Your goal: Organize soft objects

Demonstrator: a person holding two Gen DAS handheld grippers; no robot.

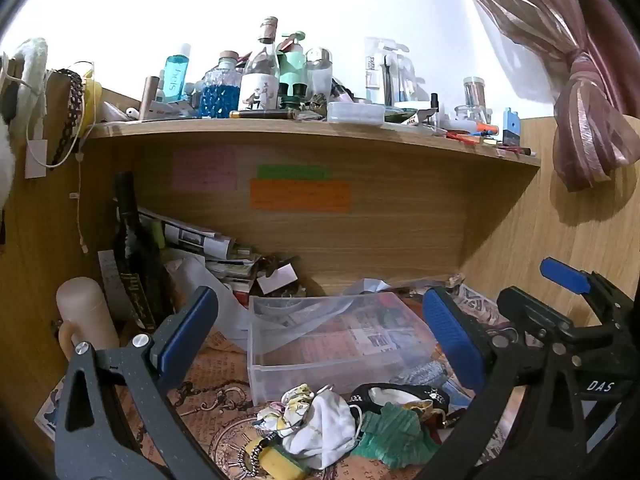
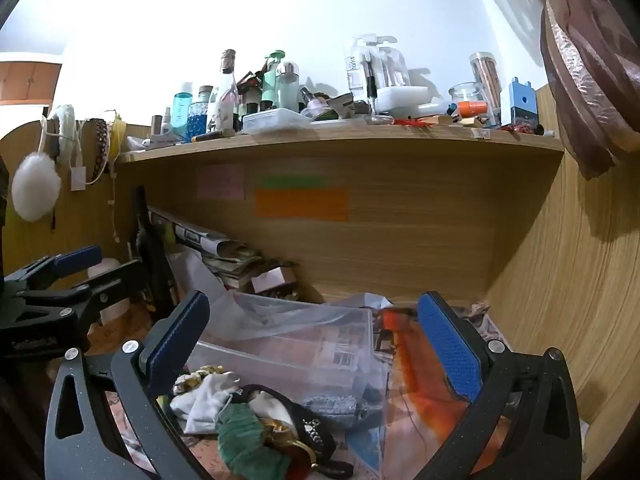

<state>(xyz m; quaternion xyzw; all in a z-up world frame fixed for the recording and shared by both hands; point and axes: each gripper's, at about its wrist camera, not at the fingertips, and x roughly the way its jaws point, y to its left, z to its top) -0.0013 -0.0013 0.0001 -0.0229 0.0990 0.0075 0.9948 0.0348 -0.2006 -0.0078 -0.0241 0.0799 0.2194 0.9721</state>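
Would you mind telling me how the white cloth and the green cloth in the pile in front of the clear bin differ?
The white cloth is smooth and plain, while the green cloth has a crinkled, ribbed texture. The white cloth lies on the pile's left, against a yellow sponge; the green cloth lies on its right, below a black studded band. Both are crumpled, lie outside the clear plastic bin, and neither is held by any tongs.

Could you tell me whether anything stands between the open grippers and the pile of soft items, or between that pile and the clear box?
Nothing visible does. Both the left gripper and right gripper hang open above the pile of soft items, with only air between. The clear plastic box sits directly behind the pile, open-topped, though a plastic bag drapes over its far-left rim.
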